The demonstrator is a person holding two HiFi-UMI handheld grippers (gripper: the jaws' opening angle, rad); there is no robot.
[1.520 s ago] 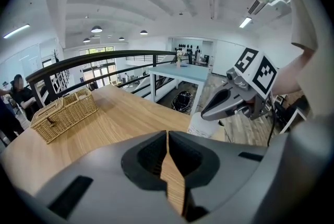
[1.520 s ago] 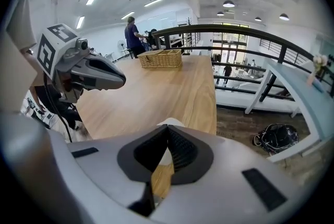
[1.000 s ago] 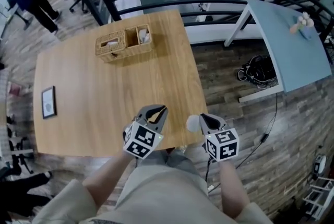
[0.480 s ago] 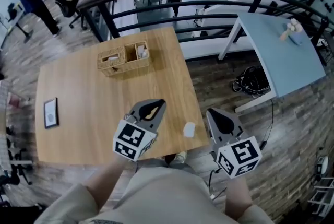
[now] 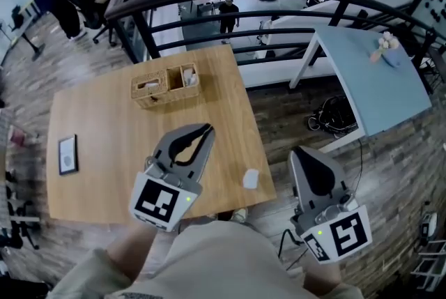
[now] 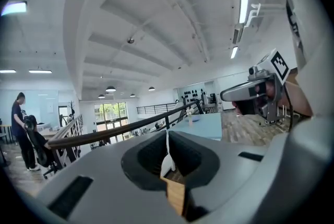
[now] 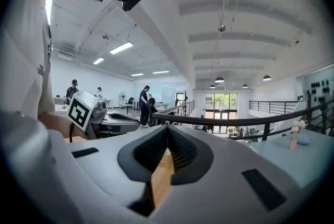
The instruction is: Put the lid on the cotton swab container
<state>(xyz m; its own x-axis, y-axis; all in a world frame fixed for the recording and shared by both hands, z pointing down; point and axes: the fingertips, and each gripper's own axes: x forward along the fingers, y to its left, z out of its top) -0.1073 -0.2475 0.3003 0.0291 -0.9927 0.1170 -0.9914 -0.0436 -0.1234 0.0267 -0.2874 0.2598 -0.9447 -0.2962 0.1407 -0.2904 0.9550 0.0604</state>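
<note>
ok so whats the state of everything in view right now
left hand-held gripper: shut, nothing between the jaws
right hand-held gripper: shut, nothing between the jaws
cotton swab container: standing on the table, free of both grippers; too small to tell if capped
wicker basket: upright, open-topped
picture frame: lying flat

Small white container (image 5: 251, 178) near the desk (image 5: 111, 137) edge is too tiny to tell if a lid's on it. Wicker basket (image 5: 165, 85) at the back: contents just pale specks, unreadable. Left gripper (image 5: 206, 129) covers part of the desk, and the right gripper view shows only a wood sliver between its fingers (image 7: 182, 151).
</note>
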